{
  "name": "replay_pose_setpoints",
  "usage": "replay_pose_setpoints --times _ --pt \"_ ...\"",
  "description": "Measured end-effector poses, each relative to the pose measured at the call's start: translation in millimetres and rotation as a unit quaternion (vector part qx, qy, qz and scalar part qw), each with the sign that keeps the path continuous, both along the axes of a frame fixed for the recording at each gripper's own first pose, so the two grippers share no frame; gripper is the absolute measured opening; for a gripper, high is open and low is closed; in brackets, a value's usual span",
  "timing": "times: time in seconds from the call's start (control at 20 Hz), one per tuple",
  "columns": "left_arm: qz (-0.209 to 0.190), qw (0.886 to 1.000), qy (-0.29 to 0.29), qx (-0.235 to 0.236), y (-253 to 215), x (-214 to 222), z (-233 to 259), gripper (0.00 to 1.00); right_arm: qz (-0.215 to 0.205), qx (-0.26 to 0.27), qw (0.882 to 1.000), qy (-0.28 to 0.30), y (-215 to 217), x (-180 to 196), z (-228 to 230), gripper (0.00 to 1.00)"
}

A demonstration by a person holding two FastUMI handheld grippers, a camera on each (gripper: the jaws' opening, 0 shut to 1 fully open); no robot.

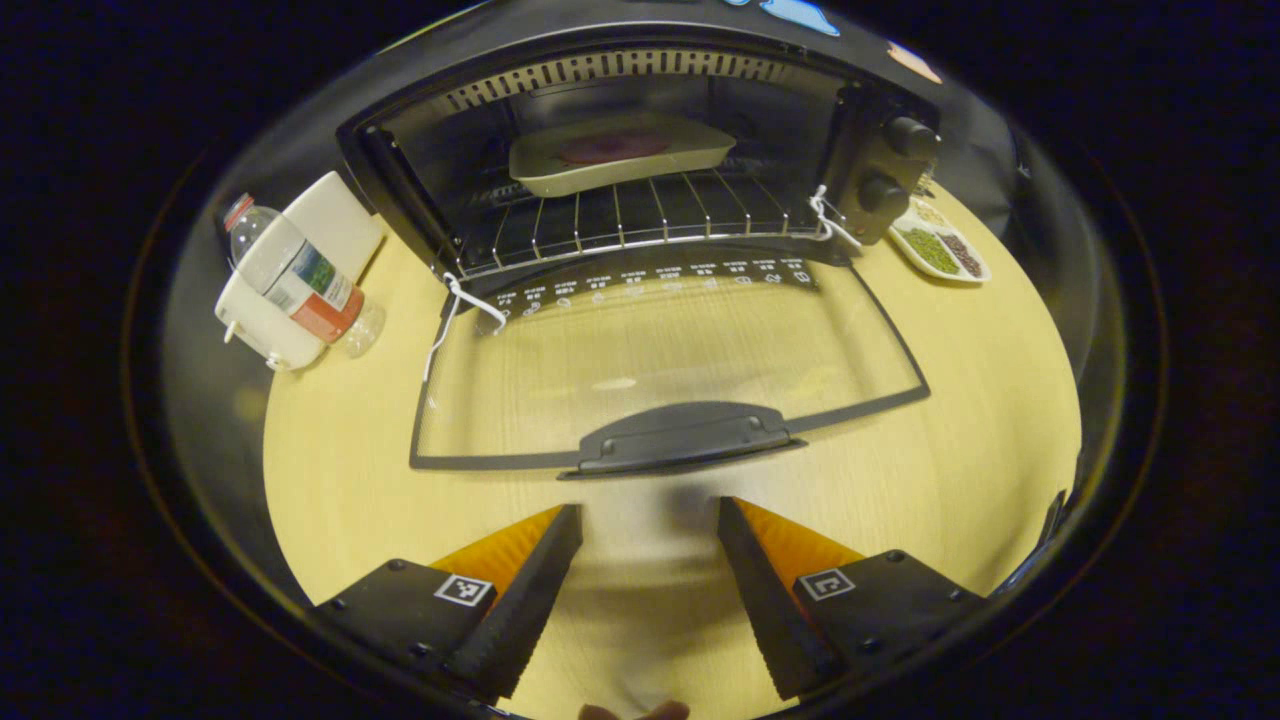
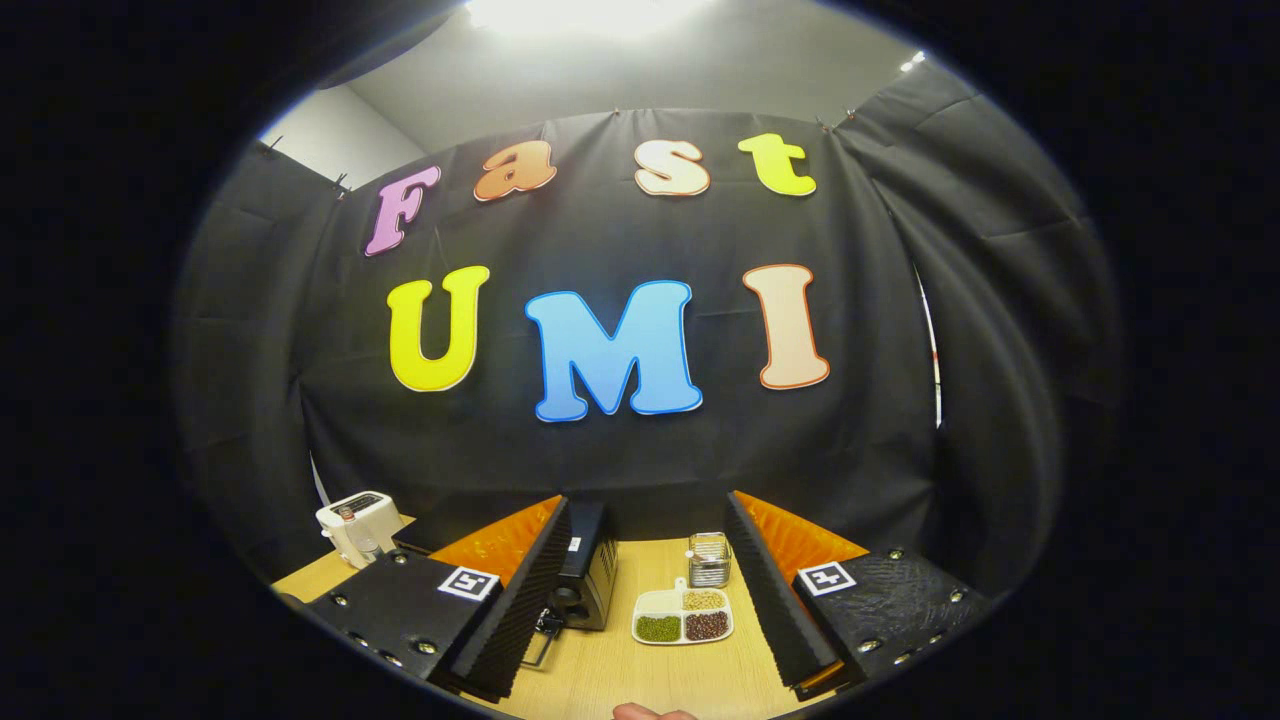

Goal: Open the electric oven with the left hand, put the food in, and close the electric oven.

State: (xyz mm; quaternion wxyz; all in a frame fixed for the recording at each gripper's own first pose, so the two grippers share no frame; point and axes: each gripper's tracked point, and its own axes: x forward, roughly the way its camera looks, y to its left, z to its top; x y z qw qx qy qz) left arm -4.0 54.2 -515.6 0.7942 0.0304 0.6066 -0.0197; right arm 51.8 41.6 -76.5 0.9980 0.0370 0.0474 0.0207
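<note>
Oven door (image 1: pixel 660 360) lies folded flat on the wooden table (image 1: pixel 960 400), its handle (image 1: pixel 685 438) just ahead of my left gripper (image 1: pixel 650 545), whose fingers stand wide apart and hold nothing. Behind the door, the electric oven (image 1: pixel 880 150) gapes open, and a shallow dish of food (image 1: pixel 620 152) sits on the wire rack (image 1: pixel 640 215) inside. So the food already lies where the job wants it; what the door lacks is to be shut.

My right gripper (image 2: pixel 648 565) is also wide and empty, raised and aimed at the booth wall, with the oven's knob side (image 2: pixel 585 580) low between its fingers and a divided plate of beans (image 2: pixel 682 617) on the table just right of the oven. A small jar (image 2: pixel 708 558) stands behind that plate.

Risks, as I judge them: the handle is low and smooth, so a shallow pinch could slip and let the glass door drop back hard. White ties hang at both hinges (image 1: pixel 830 215) and might catch in the closing gap. Left of the oven a water bottle (image 1: pixel 295 275) lies across a white appliance (image 1: pixel 300 260), and a knock to the oven might roll it off
</note>
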Motion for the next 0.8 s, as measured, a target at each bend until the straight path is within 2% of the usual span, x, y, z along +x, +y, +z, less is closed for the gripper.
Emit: replay_pose_setpoints --times 0.05,0.2,0.25,0.45,0.5,0.55,0.6,0.8 --pt "0.001 1.000 0.004 0.006 1.6 5.7 -1.0 0.95 -0.003 -0.001 1.000 0.002 -2.0 0.1 -0.6 0.93" --pt "0.039 0.999 0.027 -0.011 -1.2 7.3 -2.3 0.92 -0.006 0.001 1.000 0.005 -3.5 -1.9 -2.1 0.93" --pt "0.038 0.999 0.030 -0.015 -0.4 6.7 -3.7 0.96 -0.006 0.001 1.000 0.005 -3.6 -1.8 -2.4 0.93" --pt "0.028 0.999 0.028 -0.009 0.5 7.9 0.8 0.95 -0.001 0.000 1.000 0.008 0.0 -2.6 -2.7 0.93" --pt "0.028 0.999 0.024 -0.007 0.6 8.1 4.5 0.92 0.000 0.000 1.000 0.006 0.2 -2.2 -0.8 0.93" --pt "0.025 1.000 0.017 -0.005 1.1 8.0 9.7 0.98 0.001 0.000 1.000 0.005 0.8 -1.9 0.8 0.93" --pt "0.022 1.000 0.010 -0.004 0.8 7.8 16.0 0.95 0.003 0.000 1.000 0.004 1.8 -2.0 1.1 0.93" --pt "0.018 0.999 -0.026 -0.006 1.9 10.3 43.2 0.95 0.009 0.007 1.000 0.005 8.7 -2.2 -0.3 0.93"
